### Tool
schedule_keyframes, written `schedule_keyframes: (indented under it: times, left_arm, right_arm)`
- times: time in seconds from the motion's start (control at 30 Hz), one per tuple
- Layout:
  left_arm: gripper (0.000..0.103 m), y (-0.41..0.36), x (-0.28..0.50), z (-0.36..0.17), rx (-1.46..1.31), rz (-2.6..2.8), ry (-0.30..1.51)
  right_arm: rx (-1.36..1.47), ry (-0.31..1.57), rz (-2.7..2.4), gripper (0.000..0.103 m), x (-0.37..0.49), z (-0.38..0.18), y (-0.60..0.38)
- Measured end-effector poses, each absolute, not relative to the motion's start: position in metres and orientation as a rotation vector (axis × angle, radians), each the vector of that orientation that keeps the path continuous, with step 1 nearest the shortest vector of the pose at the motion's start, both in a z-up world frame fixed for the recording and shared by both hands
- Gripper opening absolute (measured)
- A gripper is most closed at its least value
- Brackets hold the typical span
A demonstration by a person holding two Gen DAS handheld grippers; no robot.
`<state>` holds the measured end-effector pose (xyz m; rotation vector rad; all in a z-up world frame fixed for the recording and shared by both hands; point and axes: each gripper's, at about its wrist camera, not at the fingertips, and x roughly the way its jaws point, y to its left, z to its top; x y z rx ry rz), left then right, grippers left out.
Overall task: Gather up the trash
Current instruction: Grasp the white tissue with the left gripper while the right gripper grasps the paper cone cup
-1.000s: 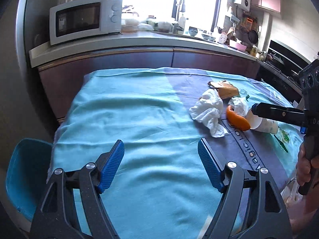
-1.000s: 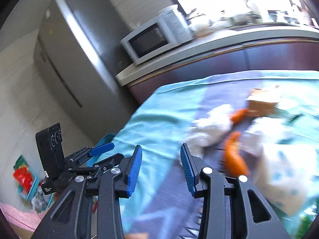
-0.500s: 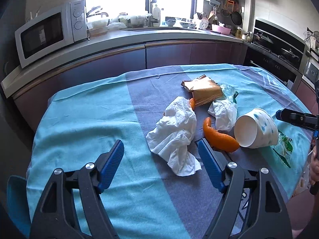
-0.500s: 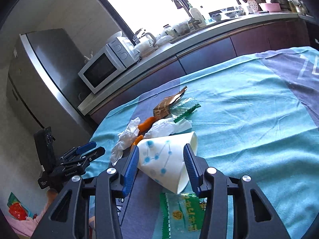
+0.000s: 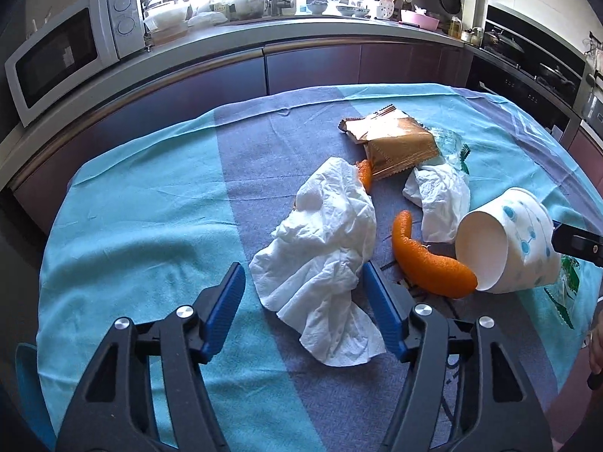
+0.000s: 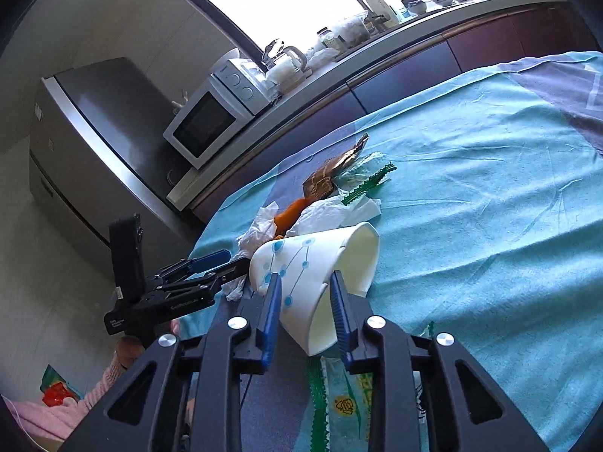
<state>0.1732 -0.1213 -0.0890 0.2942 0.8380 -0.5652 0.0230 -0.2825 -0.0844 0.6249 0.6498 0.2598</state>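
Note:
A heap of trash lies on a table with a teal and grey cloth (image 5: 143,226). My left gripper (image 5: 303,307) is open, its fingers either side of a large crumpled white tissue (image 5: 324,248). An orange peel (image 5: 426,260) lies right of it, with a smaller tissue (image 5: 441,196) and a gold wrapper (image 5: 395,143) behind. My right gripper (image 6: 306,307) has its blue pads against the sides of a tipped white paper cup with blue dots (image 6: 316,263), which also shows in the left wrist view (image 5: 508,241). The cup wall is creased.
A green-edged clear wrapper (image 6: 361,184) lies behind the cup, another printed wrapper (image 6: 339,403) under my right gripper. A kitchen counter with a microwave (image 5: 68,45) runs behind the table. A fridge (image 6: 86,143) stands at the left. A blue chair (image 5: 22,376) is near the table's left corner.
My left gripper has moved forward over the large tissue. My right gripper has moved in on the cup and narrowed onto its sides.

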Motion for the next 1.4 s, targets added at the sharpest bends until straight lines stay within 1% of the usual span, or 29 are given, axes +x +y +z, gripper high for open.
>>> schedule_keyframes:
  times: [0.03,0.07,0.13,0.2,0.23,0.3,0.33,0.4,0.83,1.1,1.4]
  left_arm:
    - [0.059,-0.122,0.174,-0.090,0.294,-0.563,0.841]
    - [0.055,-0.122,0.175,-0.091,0.293,-0.562,0.844]
    - [0.045,-0.122,0.175,-0.093,0.290,-0.557,0.851]
    - [0.031,-0.120,0.176,-0.093,0.278,-0.553,0.854]
    - [0.028,-0.118,0.176,-0.093,0.270,-0.554,0.857]
    - [0.016,-0.115,0.176,-0.092,0.259,-0.548,0.856]
    - [0.015,-0.113,0.176,-0.091,0.252,-0.547,0.855]
    - [0.012,-0.108,0.174,-0.089,0.232,-0.549,0.851]
    - [0.011,-0.050,0.146,-0.058,0.121,-0.519,0.775]
    - [0.011,0.005,0.117,-0.041,0.064,-0.464,0.728]
    - [0.011,0.076,0.088,-0.034,-0.014,-0.374,0.708]
  right_arm:
    - [0.621,0.649,0.266,0.019,0.023,-0.084,-0.281]
    - [0.617,0.648,0.271,0.015,0.023,-0.083,-0.279]
    - [0.609,0.646,0.284,0.013,0.023,-0.082,-0.277]
    - [0.599,0.640,0.298,0.010,0.022,-0.079,-0.274]
    - [0.596,0.637,0.302,0.008,0.021,-0.078,-0.272]
    - [0.583,0.629,0.306,0.005,0.021,-0.074,-0.269]
    - [0.576,0.623,0.307,0.003,0.020,-0.073,-0.267]
    - [0.560,0.616,0.313,0.002,0.020,-0.069,-0.263]
    - [0.520,0.566,0.364,0.002,0.019,-0.045,-0.245]
    - [0.502,0.572,0.464,0.002,0.034,-0.037,-0.210]
    - [0.473,0.615,0.597,0.002,0.057,-0.037,-0.154]
